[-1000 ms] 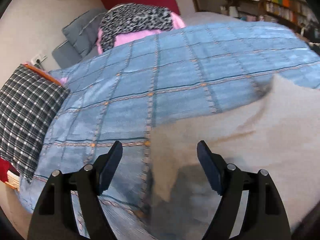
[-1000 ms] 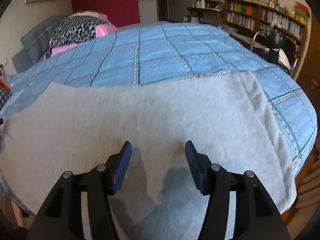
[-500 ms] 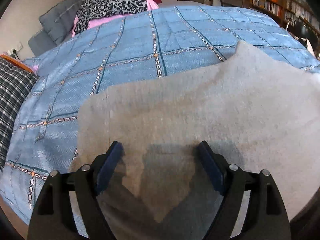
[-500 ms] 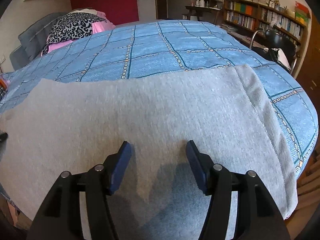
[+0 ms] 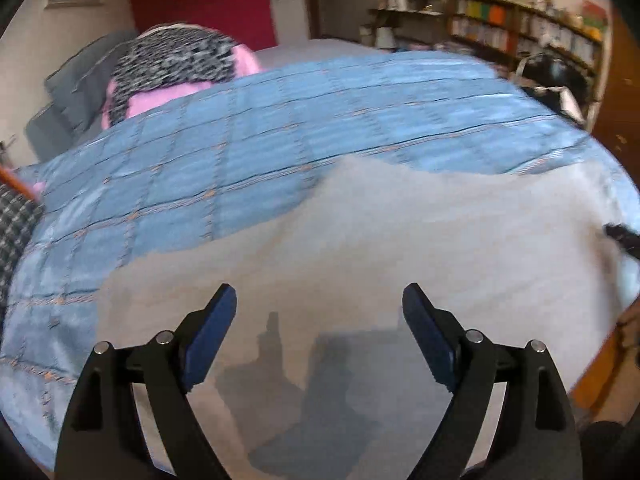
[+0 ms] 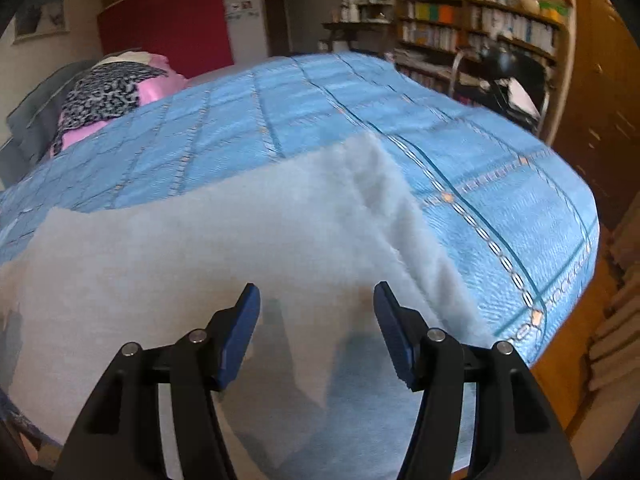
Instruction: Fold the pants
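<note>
Grey pants point(image 5: 400, 248) point(image 6: 200, 264): spread flat on the near part of the bed, folded into a broad panel; right-hand edge shows a seam or layered fold, blurred in the right wrist view.

Blue checked bedspread point(image 5: 248, 148) point(image 6: 500, 208): covering the bed beneath the pants, exposed beyond them toward the far side and to the right.

Left gripper point(image 5: 316, 308): jaws wide apart, holding nothing, poised over the near portion of the pants; shadow cast on the grey fabric between the fingers. Contact with the cloth not determinable.

Right gripper point(image 6: 316, 300): jaws apart, holding nothing, over the near right portion of the pants, just inside the seamed edge. Contact not determinable.

Leopard-print and pink bedding point(image 5: 176, 68) point(image 6: 104, 96): piled at the far left end of the bed.

Grey pillows point(image 5: 76, 96): beside that pile, against the wall.

Dark plaid fabric point(image 5: 16, 232): at the left margin of the left wrist view.

Bookshelves point(image 5: 520, 28) point(image 6: 480, 28): along the far right wall.

Black chair point(image 6: 508, 76): in front of the shelves, beside the bed.

Red panel point(image 5: 204, 4) point(image 6: 168, 20): on the far wall.
</note>
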### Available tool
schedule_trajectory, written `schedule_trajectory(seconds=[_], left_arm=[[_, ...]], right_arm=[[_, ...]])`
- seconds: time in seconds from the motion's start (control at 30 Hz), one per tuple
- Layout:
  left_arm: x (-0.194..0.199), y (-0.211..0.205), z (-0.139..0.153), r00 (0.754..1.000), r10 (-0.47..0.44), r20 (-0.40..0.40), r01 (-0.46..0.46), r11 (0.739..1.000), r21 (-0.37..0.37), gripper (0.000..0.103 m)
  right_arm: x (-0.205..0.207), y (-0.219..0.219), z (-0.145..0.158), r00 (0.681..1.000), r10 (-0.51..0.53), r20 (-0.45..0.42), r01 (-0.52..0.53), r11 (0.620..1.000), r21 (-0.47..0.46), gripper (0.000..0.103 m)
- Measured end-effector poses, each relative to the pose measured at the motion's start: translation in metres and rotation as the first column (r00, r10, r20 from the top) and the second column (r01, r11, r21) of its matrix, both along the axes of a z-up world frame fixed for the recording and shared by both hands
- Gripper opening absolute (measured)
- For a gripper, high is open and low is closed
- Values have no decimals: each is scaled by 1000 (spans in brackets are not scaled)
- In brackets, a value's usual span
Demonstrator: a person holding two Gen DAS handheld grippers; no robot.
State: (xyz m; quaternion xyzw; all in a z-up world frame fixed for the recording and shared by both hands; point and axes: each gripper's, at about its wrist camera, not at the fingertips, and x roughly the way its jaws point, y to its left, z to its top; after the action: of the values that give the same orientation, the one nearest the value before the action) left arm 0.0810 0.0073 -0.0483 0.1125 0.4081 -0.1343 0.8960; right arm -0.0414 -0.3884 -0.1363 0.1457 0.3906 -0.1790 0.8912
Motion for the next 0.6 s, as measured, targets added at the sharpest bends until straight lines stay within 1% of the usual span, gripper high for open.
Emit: schedule_trajectory(seconds=[0.07,0.17,0.27,0.37,0.43,0.5,0.6], left_arm=[[-1,-22,1,999,-44,-11,44,998,-35,87],[2,-43,-7,997,-68,-34,67,997,-40,87],[7,-58,-24,994,-77,-77,74,996,-41,87],[13,-64,-42,992,-62,-113,61,998,-13,87],[15,-65,-57,989,-54,-135,56,998,12,87],[15,-65,-65,991,-56,-123,59,998,20,91],[17,-64,-67,992,-51,-120,53,999,14,93]], right_arm=[[1,-4,-8,1000,7,1,-7,1000,27,60],[3,-1,-10,1000,25,1,-25,1000,-5,63],[6,-2,-10,999,37,5,-37,999,-10,64],[5,-5,-11,999,49,17,-49,999,5,64],[6,-5,-12,998,61,18,-61,998,0,64],[7,-4,-13,997,69,17,-69,998,-9,64],[4,-4,-13,997,71,17,-71,997,-8,65]])
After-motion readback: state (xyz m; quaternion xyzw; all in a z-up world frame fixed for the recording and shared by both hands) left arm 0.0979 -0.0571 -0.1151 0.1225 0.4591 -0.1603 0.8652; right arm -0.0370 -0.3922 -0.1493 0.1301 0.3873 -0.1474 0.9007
